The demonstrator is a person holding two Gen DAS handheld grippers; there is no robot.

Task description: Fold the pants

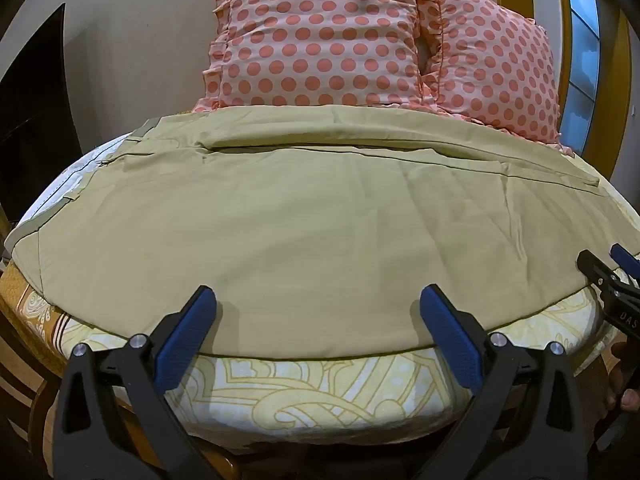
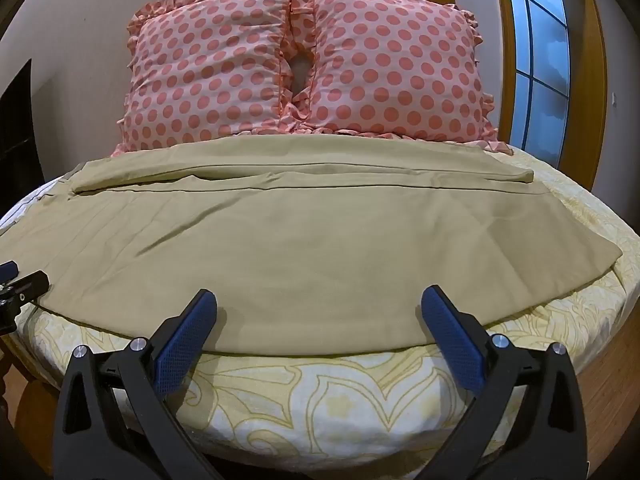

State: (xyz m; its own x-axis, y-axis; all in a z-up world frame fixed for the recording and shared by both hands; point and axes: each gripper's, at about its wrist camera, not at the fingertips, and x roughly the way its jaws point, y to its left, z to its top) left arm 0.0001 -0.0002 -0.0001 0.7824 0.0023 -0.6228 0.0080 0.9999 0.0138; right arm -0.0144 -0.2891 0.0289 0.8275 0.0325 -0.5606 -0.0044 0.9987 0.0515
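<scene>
Khaki pants lie spread flat across a bed with a yellow patterned sheet, below two pink polka-dot pillows. The left gripper and right gripper hover at the near hem, both spread wide, holding nothing.

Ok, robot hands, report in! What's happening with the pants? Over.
Left gripper open, right gripper open, both empty. Pants spread flat on bed, unfolded. Pillows behind, nothing blocking.
</scene>
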